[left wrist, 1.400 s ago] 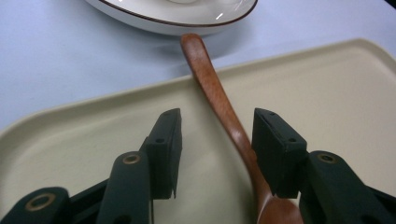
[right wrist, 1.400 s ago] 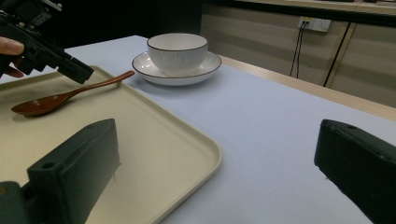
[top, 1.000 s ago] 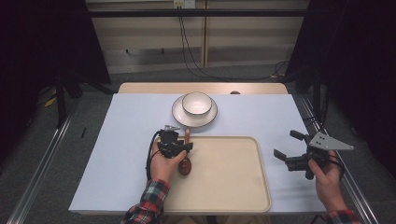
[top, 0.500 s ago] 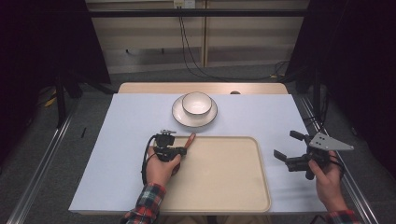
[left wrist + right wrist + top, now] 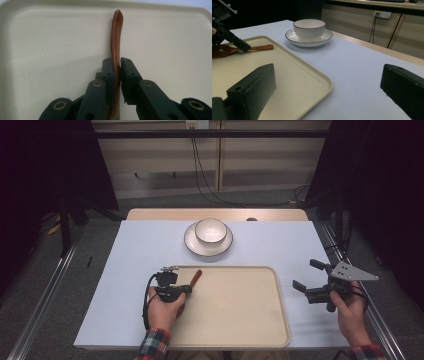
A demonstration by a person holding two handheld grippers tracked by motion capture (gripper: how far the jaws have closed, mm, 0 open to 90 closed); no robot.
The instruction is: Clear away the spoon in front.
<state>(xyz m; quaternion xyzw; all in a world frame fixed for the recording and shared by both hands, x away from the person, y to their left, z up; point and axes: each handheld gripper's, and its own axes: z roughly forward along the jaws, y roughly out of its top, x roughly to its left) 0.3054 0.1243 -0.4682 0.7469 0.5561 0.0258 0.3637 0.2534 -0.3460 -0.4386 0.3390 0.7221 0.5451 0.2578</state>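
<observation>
A brown wooden spoon (image 5: 117,30) lies on the beige tray (image 5: 240,320), near its left rim. My left gripper (image 5: 118,62) is shut on the spoon's handle; its jaws have just been closing with the handle between them. In the high view the handle (image 5: 196,276) sticks out past the left gripper (image 5: 187,290), and the hand hides the spoon's bowl. My right gripper (image 5: 306,275) is held open just off the tray's right edge with nothing between its fingers. The right gripper view shows the spoon (image 5: 259,47) flat on the tray (image 5: 299,67).
A white bowl (image 5: 210,230) stands on a white plate (image 5: 192,244) behind the tray, on the pale blue table cover (image 5: 125,270). Dark curtains flank the table, and cables hang at the back wall.
The left hand has shifted a little to the left and toward the near edge, and its jaws have closed on the spoon's handle. The right hand has stayed put.
</observation>
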